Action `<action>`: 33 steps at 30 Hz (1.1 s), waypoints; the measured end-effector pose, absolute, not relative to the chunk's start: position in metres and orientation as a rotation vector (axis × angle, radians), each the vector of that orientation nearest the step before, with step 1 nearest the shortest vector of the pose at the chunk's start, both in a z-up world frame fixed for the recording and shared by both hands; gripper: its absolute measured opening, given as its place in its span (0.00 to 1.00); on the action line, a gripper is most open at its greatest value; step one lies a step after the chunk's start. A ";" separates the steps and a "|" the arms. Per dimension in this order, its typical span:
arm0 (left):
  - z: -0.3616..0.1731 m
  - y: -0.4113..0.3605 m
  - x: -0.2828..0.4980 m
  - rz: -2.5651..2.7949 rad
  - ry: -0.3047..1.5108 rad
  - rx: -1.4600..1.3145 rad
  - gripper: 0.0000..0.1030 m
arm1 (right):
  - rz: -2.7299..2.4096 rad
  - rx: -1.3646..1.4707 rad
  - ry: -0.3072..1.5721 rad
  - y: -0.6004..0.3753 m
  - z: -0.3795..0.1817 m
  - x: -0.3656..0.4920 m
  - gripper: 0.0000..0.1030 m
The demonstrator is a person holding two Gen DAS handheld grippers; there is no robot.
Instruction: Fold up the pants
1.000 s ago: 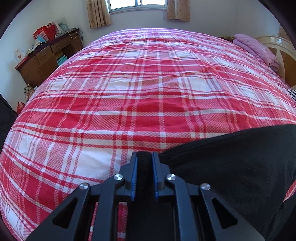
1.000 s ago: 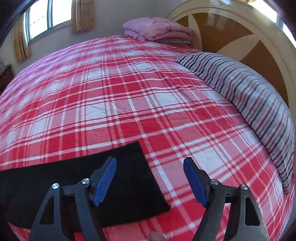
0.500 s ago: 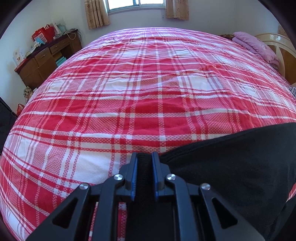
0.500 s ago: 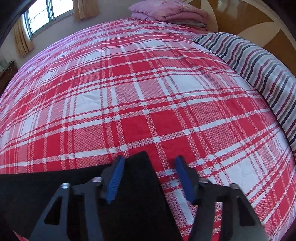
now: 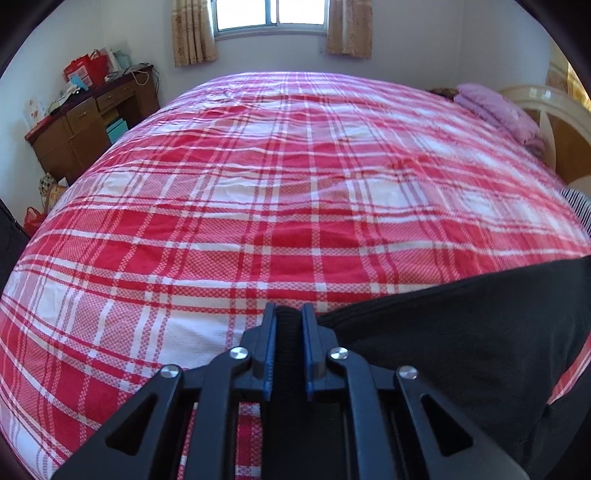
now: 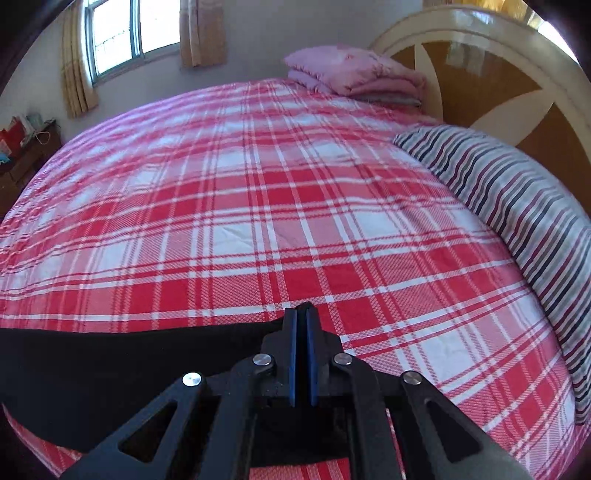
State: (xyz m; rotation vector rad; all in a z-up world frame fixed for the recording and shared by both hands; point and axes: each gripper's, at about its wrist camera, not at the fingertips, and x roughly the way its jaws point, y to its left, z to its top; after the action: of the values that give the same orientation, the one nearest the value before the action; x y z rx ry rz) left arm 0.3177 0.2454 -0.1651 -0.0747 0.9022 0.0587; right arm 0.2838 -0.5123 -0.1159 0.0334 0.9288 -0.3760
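Black pants lie along the near edge of a bed with a red and white plaid cover. My left gripper is shut on a thick fold of the pants at their left end. In the right wrist view the pants stretch away to the left. My right gripper is shut on the right end of the pants, with the cloth pinched thin between the blue pads.
A striped pillow lies at the right by the round headboard. A folded pink blanket sits at the far corner. A wooden desk with bags stands left of the bed, under a window.
My right gripper moved onto the right end of the pants and closed on it; it was open a second ago. My left gripper kept its hold and lifted a little.
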 end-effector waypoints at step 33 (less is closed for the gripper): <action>-0.118 0.276 0.158 -0.171 0.585 -0.255 0.12 | -0.319 0.196 0.612 -0.492 -0.053 0.021 0.04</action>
State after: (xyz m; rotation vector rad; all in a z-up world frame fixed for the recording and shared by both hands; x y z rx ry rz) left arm 0.1578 0.2757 -0.1180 -0.2554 0.5849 -0.1708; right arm 0.0209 -0.4915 -0.0533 0.1960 0.6119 -0.3188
